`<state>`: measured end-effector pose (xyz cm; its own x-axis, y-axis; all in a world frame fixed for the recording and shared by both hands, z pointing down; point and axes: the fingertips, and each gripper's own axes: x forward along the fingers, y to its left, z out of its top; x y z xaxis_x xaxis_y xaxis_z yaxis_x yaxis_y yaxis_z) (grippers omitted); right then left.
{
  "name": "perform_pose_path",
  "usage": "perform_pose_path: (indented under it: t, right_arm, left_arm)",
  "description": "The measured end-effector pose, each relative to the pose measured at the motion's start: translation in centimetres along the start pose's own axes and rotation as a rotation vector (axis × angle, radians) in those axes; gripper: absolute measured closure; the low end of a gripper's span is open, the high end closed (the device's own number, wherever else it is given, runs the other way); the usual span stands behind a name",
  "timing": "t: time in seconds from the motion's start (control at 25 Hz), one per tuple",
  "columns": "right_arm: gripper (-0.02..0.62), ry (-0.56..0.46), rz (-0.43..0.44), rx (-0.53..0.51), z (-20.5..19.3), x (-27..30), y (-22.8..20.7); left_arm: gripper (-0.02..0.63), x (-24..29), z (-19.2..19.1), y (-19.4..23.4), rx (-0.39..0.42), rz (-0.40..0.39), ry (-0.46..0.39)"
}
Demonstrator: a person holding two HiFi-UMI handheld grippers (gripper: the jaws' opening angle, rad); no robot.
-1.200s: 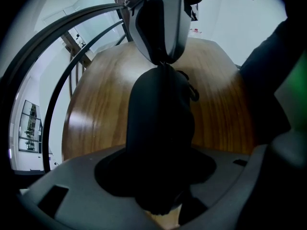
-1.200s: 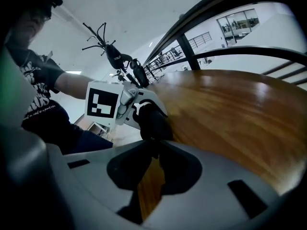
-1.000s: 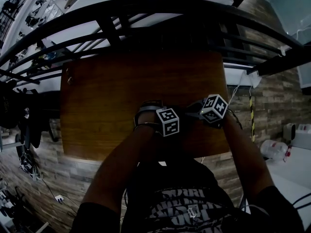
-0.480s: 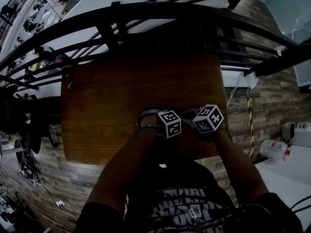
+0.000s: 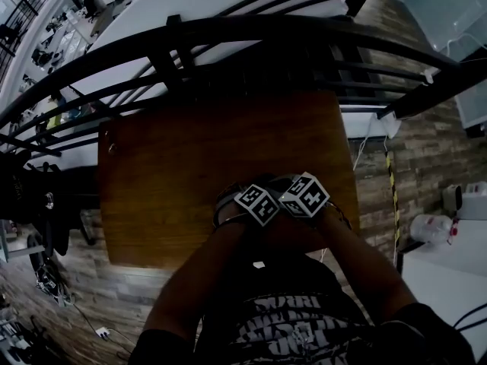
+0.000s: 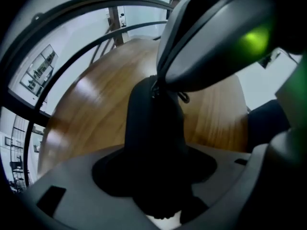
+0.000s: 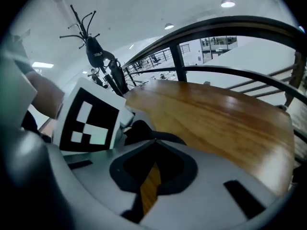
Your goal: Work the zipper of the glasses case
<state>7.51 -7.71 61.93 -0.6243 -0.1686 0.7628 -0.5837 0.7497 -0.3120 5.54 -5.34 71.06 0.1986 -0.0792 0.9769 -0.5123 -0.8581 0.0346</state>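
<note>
- The glasses case (image 6: 153,143) is a smooth, matte, dark shell with rounded edges. It stands up the middle of the left gripper view, low on the near edge of the surface (image 5: 190,150).
- A small looped zipper pull (image 6: 183,98) hangs at the case's upper right shoulder.
- The left tool (image 6: 156,171) has its moulded grey jaws spread wide around the case. The case fills the gap from pad to pad and is clamped there. These jaws have just been opening a little.
- The right tool (image 7: 154,142) has its jaws pressed together at the tips, with only a sliver of wood showing behind them. Its glossy grey housing arches over the case's top end, at the upper right of the left gripper view. I cannot tell whether it pinches anything thin.
- A black-and-white marker cube (image 7: 88,121) sits at the left of the right gripper view.
- The surface is warm, varnished wood with fine grain and rounded corners.
- Curved dark metal railings (image 5: 228,29) cross the top of the head view.
</note>
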Motion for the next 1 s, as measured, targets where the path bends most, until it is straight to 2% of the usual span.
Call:
perform_pose_path:
  t: [0.12,0.36,0.48,0.76,0.88,1.0]
  right_arm:
    - [0.597,-0.011,-0.013,-0.004,0.6,0.2,0.1]
    - [0.597,-0.013,-0.049,0.025,2.1,-0.1,-1.3]
    - [0.597,0.018,-0.055,0.017,2.2,0.1,-1.5]
    - [0.597,0.111,-0.039,0.027,0.7,2.1,-0.4]
    - [0.597,0.124,-0.061,-0.017,1.1,2.6,0.3]
    - [0.597,0.113,-0.046,-0.047,2.0,2.4,1.1]
  left_arm:
    - [0.338,-1.5,-0.9,1.2,0.031,0.077,-0.052]
    - [0.313,-2.2,-4.6,2.2,0.068,0.093,-0.074]
    - [0.313,-1.6,-5.4,2.2,0.070,0.096,-0.111]
    - [0.319,-0.9,-4.9,2.1,0.150,0.064,-0.111]
    - [0.324,-0.8,-5.1,2.2,0.138,0.040,-0.113]
    - [0.331,-0.8,-5.1,2.1,0.101,0.014,-0.122]
